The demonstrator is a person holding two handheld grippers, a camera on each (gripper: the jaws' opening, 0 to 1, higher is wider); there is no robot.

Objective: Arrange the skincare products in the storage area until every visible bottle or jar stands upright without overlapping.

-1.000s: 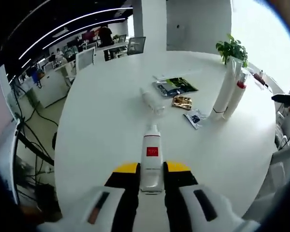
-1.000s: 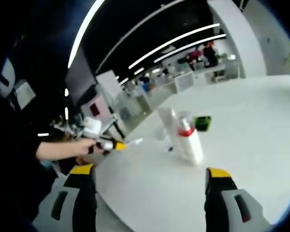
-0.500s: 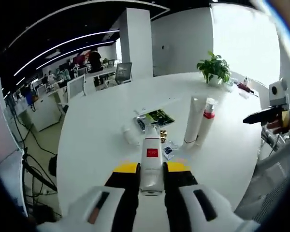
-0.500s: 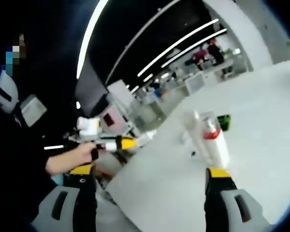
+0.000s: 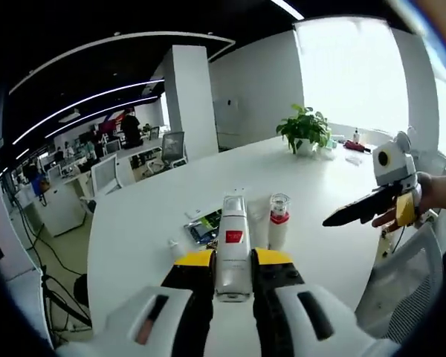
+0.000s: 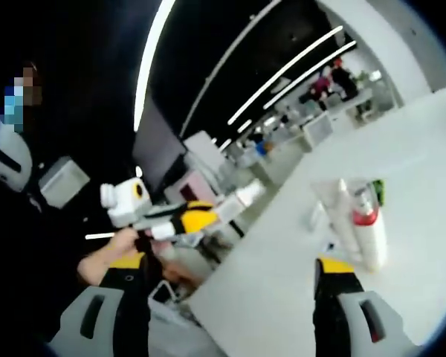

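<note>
Since half a second ago the left gripper [image 5: 233, 277] has lifted higher above the round white table [image 5: 149, 223], so the standing products now sit just beyond the tip of the tube it carries, where before they stood off to the right of it. Its jaws stay clamped on the white tube [image 5: 233, 242], which lies along them, cap end pointing toward the table. The tube is white with a small red square label and a pale, rounded cap.

On the table, just beyond the tube's cap, a white bottle with a red band and clear cap [image 5: 279, 221] stands upright; a dark green sachet [image 5: 206, 225] lies flat beside it, and a small clear bottle [image 5: 174, 245] lies nearer the table edge. A potted plant [image 5: 305, 131] stands at the far side of the table.

The right gripper [image 6: 234, 286] hangs off the table edge, jaws spread wide with nothing between them. In the right gripper view, the red-banded bottle and a taller white tube [image 6: 345, 214] stand upright, touching.
</note>
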